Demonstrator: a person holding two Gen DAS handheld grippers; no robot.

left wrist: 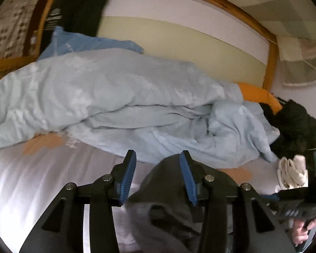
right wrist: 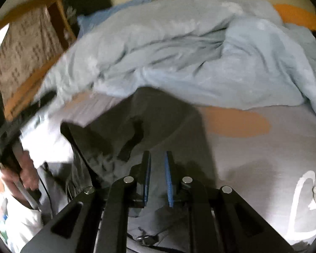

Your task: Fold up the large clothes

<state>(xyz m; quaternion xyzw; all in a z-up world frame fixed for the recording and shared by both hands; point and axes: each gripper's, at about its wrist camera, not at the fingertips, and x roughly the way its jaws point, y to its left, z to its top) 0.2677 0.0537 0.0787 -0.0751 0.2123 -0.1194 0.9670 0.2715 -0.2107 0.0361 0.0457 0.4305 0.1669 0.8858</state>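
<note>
While the grey garment [right wrist: 158,118] lies bunched on the bed sheet [left wrist: 42,179] in front of the blue duvet [left wrist: 115,97], left gripper [left wrist: 158,179] stands part open around a fold, pads not pressing. Right gripper [right wrist: 157,179] looks nearly closed; whether it pinches cloth, cannot tell. Best: grab matching edges, pull taut, fold flat clear of duvet.

Your left hand [right wrist: 21,168] is smeared by blur. The grey garment [right wrist: 158,122] runs under the gripper frame, its near end hidden.
</note>
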